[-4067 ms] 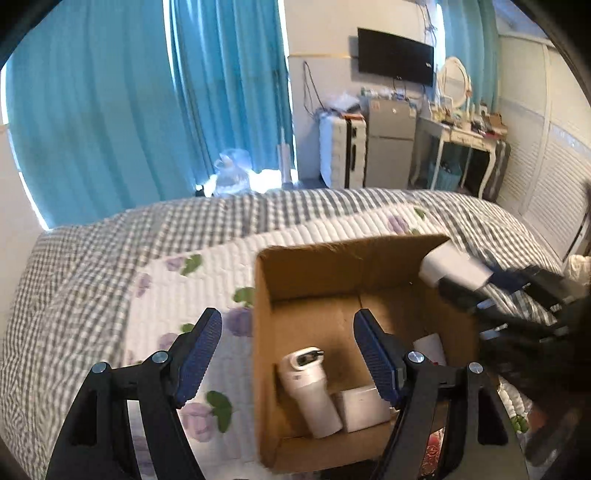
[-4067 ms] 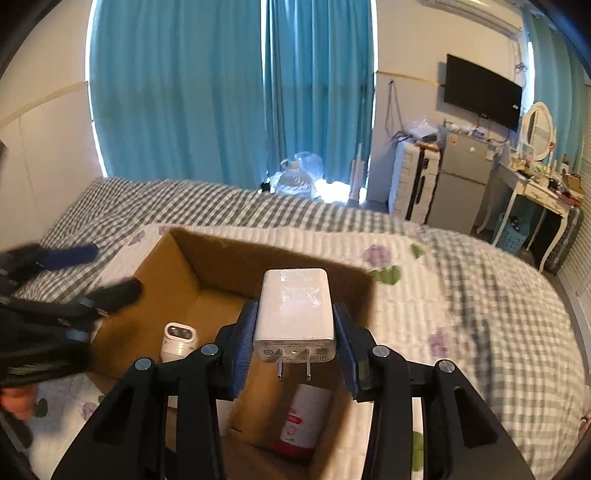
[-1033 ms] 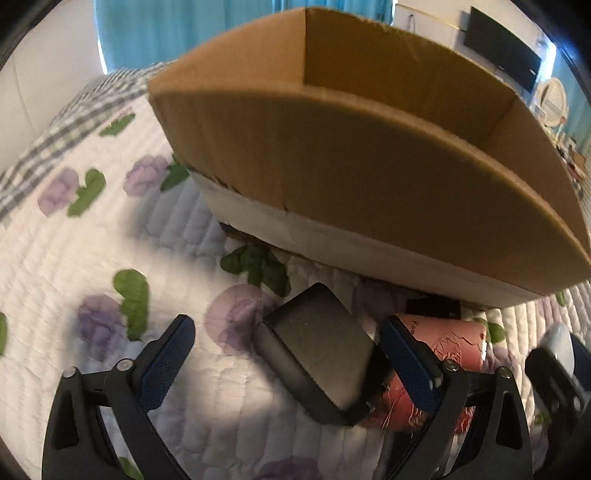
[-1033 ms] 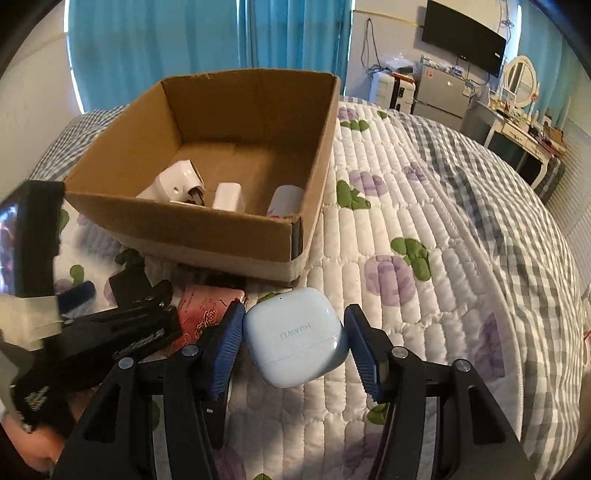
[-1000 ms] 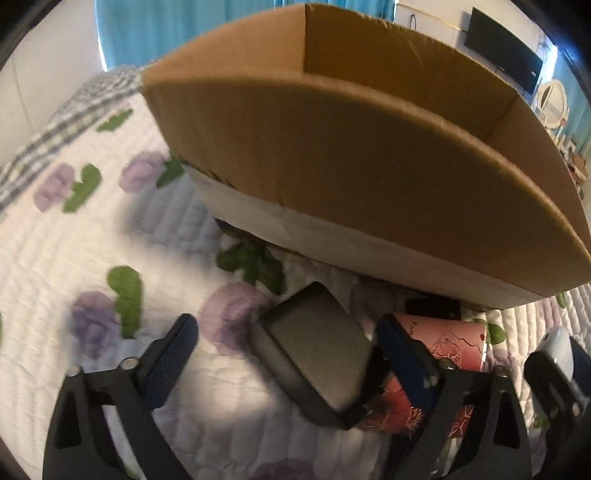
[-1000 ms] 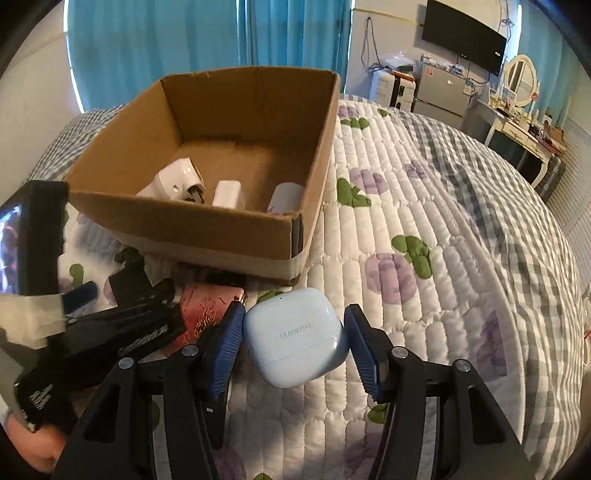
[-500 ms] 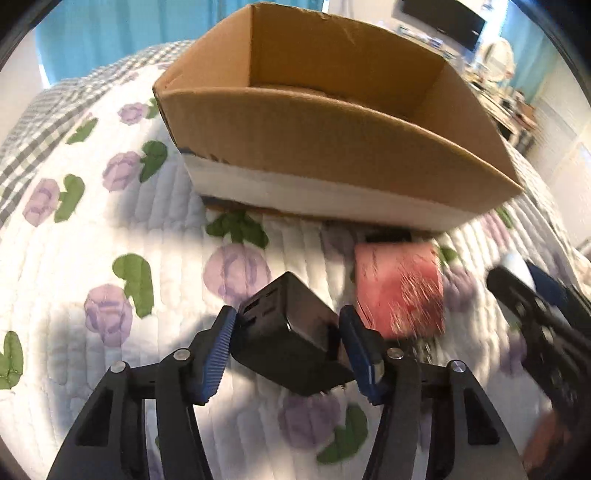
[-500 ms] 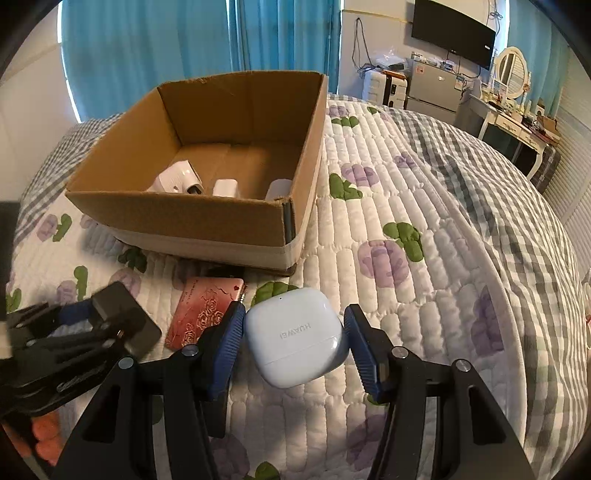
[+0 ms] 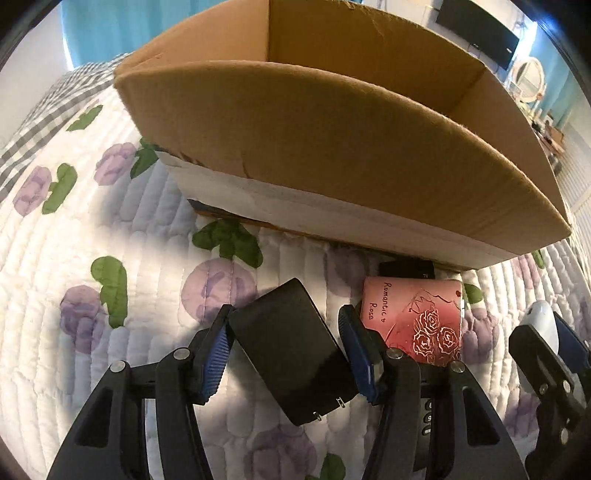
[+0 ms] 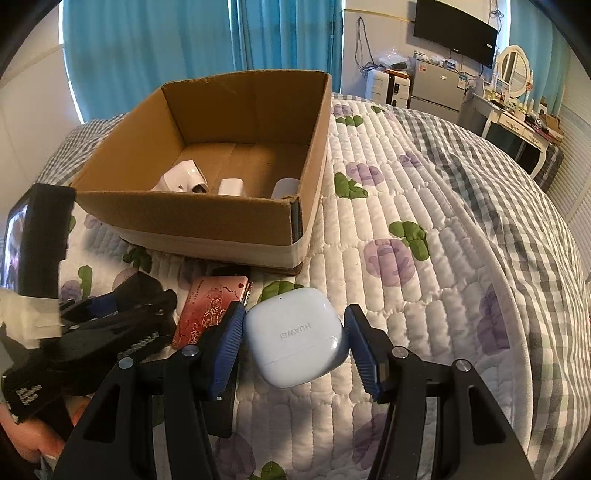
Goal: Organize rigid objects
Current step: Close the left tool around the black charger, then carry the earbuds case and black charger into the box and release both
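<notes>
while left tongs (image 9: 284, 350) close on black charger (image 9: 291, 354), quilt (image 10: 424, 295) rightward lies open.

A white quilted bedspread printed with purple flowers and green leaves (image 10: 388, 206) covers the bed, lying over a grey-and-white checked blanket (image 10: 524, 206) that shows along the right edge and far left corner. Behind the bed hang long teal curtains (image 10: 192, 44). A black flat television (image 10: 455, 32) is mounted on the white wall. Below it stand a small grey fridge (image 10: 437, 86) and a white suitcase (image 10: 384, 86). Further right, a white dressing table (image 10: 517, 125) carries an oval white-framed mirror (image 10: 514, 70).
</notes>
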Demonstrator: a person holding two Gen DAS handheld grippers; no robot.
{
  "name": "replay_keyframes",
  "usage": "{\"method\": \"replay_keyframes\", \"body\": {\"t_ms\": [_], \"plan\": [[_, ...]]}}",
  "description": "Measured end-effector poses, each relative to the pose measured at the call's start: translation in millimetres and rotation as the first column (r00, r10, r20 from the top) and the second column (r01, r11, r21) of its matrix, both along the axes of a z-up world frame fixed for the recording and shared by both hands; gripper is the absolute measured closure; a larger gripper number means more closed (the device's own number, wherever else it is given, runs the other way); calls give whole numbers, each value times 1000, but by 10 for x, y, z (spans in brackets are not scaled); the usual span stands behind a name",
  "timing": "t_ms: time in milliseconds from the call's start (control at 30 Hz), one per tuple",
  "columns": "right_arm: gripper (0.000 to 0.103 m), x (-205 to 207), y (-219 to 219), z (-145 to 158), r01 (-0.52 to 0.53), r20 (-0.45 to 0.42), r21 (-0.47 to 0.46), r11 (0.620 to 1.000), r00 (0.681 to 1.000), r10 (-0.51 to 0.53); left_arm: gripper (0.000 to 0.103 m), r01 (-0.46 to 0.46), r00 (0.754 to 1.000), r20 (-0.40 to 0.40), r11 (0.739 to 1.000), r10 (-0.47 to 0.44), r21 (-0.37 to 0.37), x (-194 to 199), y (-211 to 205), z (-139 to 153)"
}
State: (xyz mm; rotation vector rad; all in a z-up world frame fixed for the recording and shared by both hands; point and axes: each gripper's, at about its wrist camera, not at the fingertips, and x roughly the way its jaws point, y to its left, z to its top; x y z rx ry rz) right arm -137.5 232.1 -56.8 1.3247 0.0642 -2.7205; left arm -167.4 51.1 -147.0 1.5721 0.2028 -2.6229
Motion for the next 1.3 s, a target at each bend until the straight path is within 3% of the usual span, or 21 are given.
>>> {"method": "replay_keyframes", "body": {"t_ms": [100, 300, 567, 800, 900, 1067, 1300], "plan": [[48, 29, 8, 30, 0, -12, -7, 1000, 1000, 0, 57, 33, 999, -26, 999, -32, 32, 93, -16, 100], [48, 158, 8, 206, -7, -79, -27, 1000, 997, 4, 63, 98, 994, -66, 990, -91, 103, 341, -101, 344], [48, 226, -19, 576, -46, -168, -41, 998, 985, 39, 64, 173, 970, -185, 984, -161, 51, 417, -249, 969], [48, 38, -25, 1141, -76, -271, -37, 996, 961, 64, 64, 254, 909, -327, 966, -257, -53, 308, -206, 1635], [48, -171, -40, 1323, -86, -304, -42, 995, 950, 69, 64, 273, 896, -352, 961, -272, -47, 107, -207, 1809], [48, -589, -60, 1423, -86, -324, -62, 994, 944, 61, 64, 283, 909, -296, 956, -295, -83, -484, -83, 1735], [48, -1161, 16, 1194, -74, -299, -58, 996, 953, 53, 64, 331, 928, -158, 941, -338, -68, -1206, 188, 1183]]}}
